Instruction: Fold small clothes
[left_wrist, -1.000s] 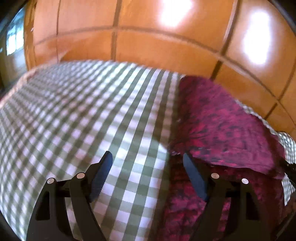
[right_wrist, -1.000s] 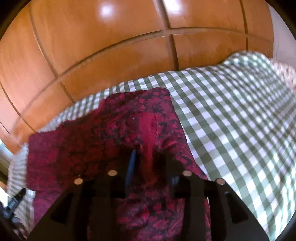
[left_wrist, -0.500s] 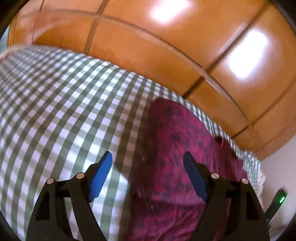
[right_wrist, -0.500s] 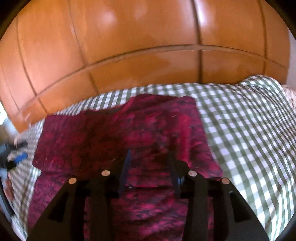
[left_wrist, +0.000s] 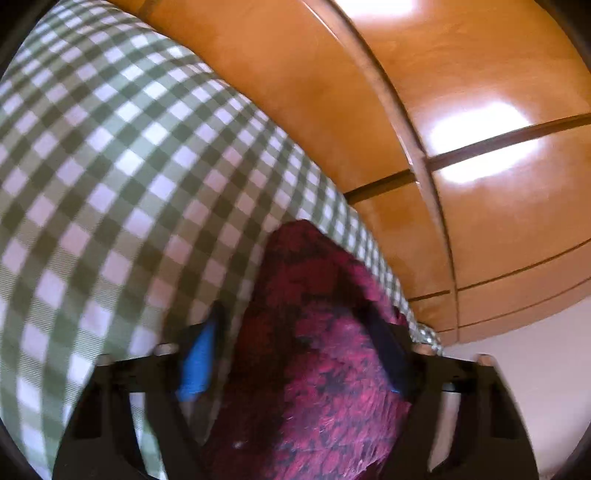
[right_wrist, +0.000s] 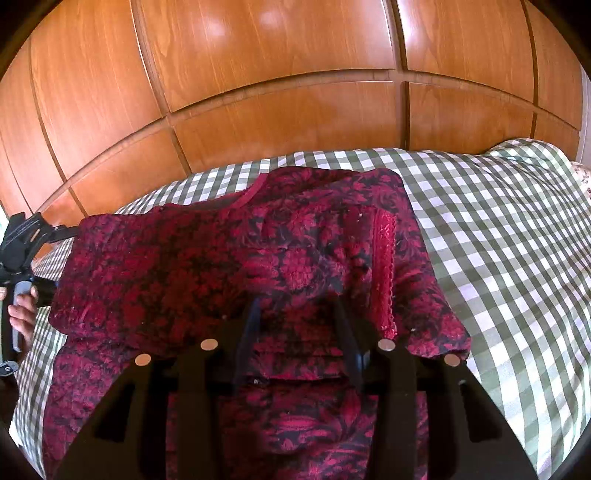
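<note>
Checked sheet (right_wrist: 498, 240) | red floral garment (right_wrist: 184, 266) | no legible writing

Garment (right_wrist: 207, 266): woven cloth, dark red floral pattern on black, matt, slightly nubby; lace-like red trim (right_wrist: 384, 273).
Bed cover (right_wrist: 509, 251): green-and-white checked cloth, smooth, matt.
Wardrobe panels (right_wrist: 280, 48): orange-brown wood, varnished, glossy, reflecting light.
Right tongs (right_wrist: 299, 347): matt black plastic, metal rivets.

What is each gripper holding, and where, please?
Nothing firmly yet: the left gripper has just been closing around the red garment at its side edge; the right gripper hovers open above it.
</note>
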